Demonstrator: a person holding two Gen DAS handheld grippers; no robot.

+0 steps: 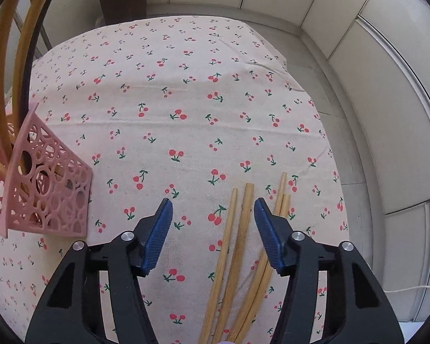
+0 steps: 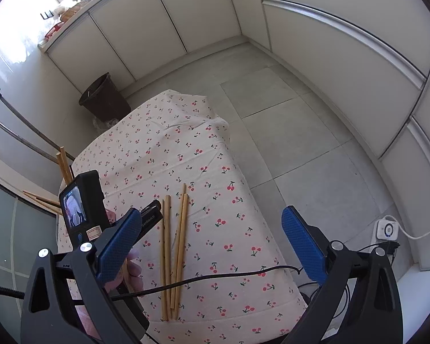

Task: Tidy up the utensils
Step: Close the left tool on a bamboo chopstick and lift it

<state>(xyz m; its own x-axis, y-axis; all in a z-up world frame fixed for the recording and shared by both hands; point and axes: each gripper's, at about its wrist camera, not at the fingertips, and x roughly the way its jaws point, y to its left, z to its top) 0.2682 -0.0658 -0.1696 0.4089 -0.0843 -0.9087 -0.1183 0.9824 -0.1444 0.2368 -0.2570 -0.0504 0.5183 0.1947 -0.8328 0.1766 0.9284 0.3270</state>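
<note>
Several bamboo chopsticks (image 1: 242,229) lie loose on the cherry-print tablecloth (image 1: 172,86). My left gripper (image 1: 212,200) hangs open just above them. Two sticks lie between its blue pads without touching them, and the others run under the right finger. A pink perforated holder (image 1: 51,189) at the left has long chopsticks (image 1: 0,71) standing in it. In the right wrist view the same loose chopsticks (image 2: 175,243) lie mid-table. The left gripper (image 2: 152,213) sits at their left, held by a hand (image 2: 133,266). My right gripper (image 2: 212,210) is wide open above the table, holding nothing.
A dark waste bin (image 2: 103,100) stands on the floor beyond the table's far end. A black cable (image 2: 215,276) crosses the near part of the cloth. Two long poles (image 2: 23,132) lean at the left. A white plug unit (image 2: 385,229) sits on the floor to the right.
</note>
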